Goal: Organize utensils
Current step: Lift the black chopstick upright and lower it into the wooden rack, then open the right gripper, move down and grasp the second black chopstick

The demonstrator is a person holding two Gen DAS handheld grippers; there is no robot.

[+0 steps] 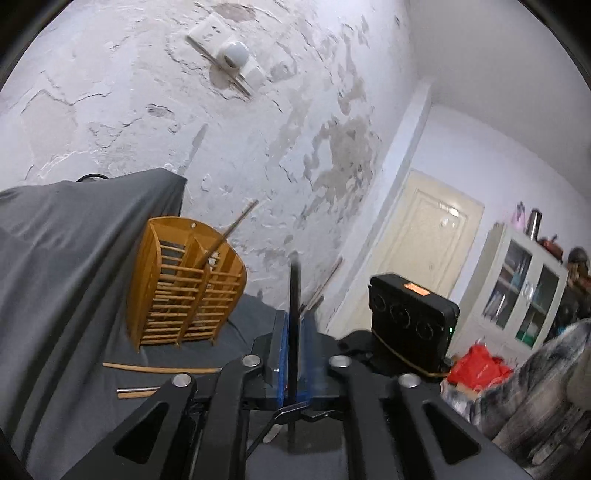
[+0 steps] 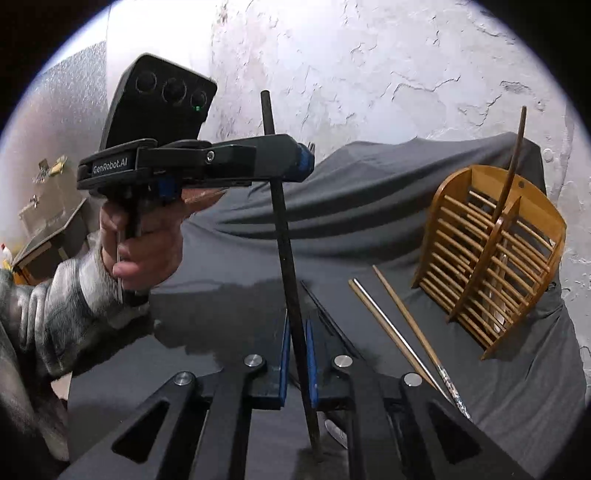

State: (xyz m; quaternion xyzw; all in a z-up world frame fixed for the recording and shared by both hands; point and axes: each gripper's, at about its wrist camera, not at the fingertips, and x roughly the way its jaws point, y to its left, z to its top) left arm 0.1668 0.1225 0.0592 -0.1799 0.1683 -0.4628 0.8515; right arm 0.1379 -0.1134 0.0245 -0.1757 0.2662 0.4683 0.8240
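We are mid-handover of the black chopstick [image 2: 284, 236]. The right gripper [image 2: 297, 354] pinches its lower part; the left gripper [image 2: 301, 157] is narrowed around it higher up, contact uncertain. The wooden holder [image 2: 487, 266] stands to the right gripper's right. Next, we judge: carry the stick there and insert.

wall [image 1: 258, 129]: white plaster, cracked and peeling all over | socket [image 1: 212, 35]: upper left, round white plug in it | door [image 1: 428, 240]: cream, right of centre | cabinet [image 1: 517, 291]: white, glass fronts, far right, stuff piled on top | cloth [image 2: 369, 206]: grey, draped over everything
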